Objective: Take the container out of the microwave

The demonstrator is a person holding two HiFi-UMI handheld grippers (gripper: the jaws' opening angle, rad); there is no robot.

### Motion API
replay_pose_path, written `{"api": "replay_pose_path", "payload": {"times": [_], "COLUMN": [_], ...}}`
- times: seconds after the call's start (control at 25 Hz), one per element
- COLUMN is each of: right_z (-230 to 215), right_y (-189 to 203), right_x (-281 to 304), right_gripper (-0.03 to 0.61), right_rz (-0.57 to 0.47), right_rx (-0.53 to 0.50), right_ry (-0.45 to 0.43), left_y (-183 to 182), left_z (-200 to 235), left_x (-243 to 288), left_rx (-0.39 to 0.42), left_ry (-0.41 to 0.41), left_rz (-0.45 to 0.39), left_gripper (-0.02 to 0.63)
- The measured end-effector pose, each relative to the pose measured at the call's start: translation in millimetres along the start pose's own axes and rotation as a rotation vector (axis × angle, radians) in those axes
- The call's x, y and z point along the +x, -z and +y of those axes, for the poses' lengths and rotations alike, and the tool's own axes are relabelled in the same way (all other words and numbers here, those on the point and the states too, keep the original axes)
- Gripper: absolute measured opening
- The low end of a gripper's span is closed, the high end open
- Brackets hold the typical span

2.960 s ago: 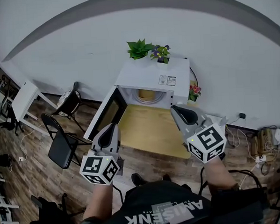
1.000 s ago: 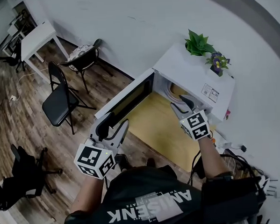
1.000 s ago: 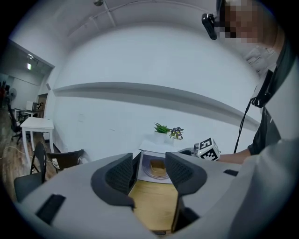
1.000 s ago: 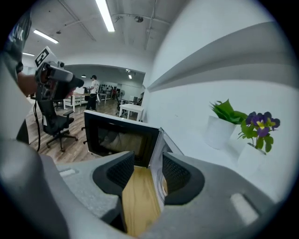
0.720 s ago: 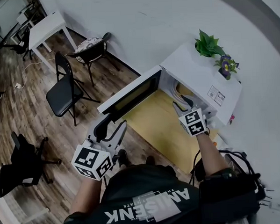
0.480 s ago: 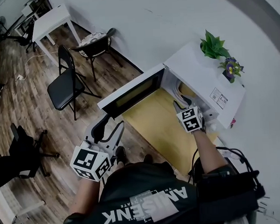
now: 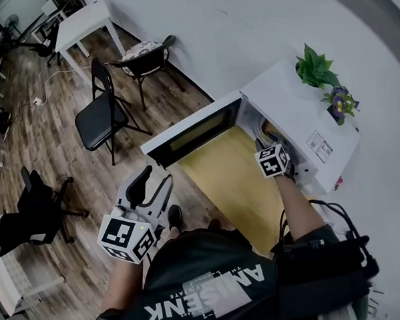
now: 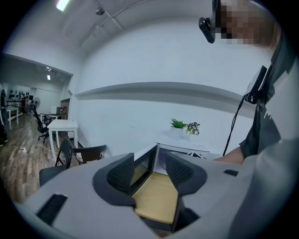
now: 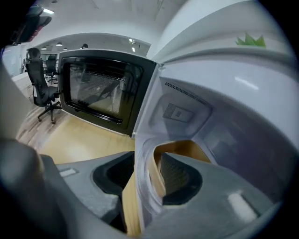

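The white microwave (image 7: 298, 111) stands on a wooden table (image 7: 228, 181) with its door (image 7: 195, 131) swung open to the left. My right gripper (image 7: 269, 135) reaches into the cavity. In the right gripper view the container (image 9: 180, 151), pale outside and tan inside, sits on the microwave floor. My right gripper (image 9: 145, 173) is open, with its jaws on either side of the container's near rim. My left gripper (image 7: 154, 182) hangs open and empty, low and left of the table. In its own view, my left gripper (image 8: 150, 170) frames the microwave (image 8: 184, 147) from some distance.
A green plant (image 7: 315, 66) and a purple-flowered pot (image 7: 341, 104) stand on the microwave's top. Black folding chairs (image 7: 102, 107) and a white table (image 7: 86, 25) stand on the wood floor to the left. An office chair (image 7: 35, 211) is at the near left.
My right gripper has moved forward from the table's front into the microwave cavity, up to the container's rim. The left gripper has stayed low at the left, open.
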State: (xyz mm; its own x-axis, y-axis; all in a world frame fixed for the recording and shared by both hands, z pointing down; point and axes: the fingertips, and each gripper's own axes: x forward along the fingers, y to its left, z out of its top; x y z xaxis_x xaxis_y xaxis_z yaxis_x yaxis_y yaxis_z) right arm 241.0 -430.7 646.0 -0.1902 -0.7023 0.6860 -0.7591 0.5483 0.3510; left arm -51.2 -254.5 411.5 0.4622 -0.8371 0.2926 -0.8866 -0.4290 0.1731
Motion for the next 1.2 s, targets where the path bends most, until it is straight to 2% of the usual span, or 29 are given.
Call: {"api": "replay_pose_path", "payload": {"times": [0.2,0.6,0.68,0.76,0.96,1.2], "right_z": [-7,-7,-9,-11,-11,3], "right_y": [9,18,19,19,18,10], "right_x": [17,34,35,34,33,24], "right_gripper": [0.172,0.144,0.115,0.067,0.053,0.021], "right_rz": [0.04,0.11,0.122,0.125,0.13,0.123], "right_rx": [-0.024,-0.16,-0.182,-0.188,-0.179,-0.154], "right_ry": [0.011,0.037,0.04,0.039,0.009,-0.02], "left_y": [0,4,5,5,2,-3], "left_z": [-5,2,3,4,12,21], "left_x": [5,2,1,0,-4,-3], "left_rx": [-0.001,-0.028,-0.028,-0.028,-0.048,-0.036], "left_ry": [0.004,-0.015,-0.013,-0.01,-0.018,0.018], "left_rz": [0.007,0.003,0.006,0.005,-0.009,-0.012], "left_gripper": [0.207,0.207,0.207,0.207,0.208,0.207]}}
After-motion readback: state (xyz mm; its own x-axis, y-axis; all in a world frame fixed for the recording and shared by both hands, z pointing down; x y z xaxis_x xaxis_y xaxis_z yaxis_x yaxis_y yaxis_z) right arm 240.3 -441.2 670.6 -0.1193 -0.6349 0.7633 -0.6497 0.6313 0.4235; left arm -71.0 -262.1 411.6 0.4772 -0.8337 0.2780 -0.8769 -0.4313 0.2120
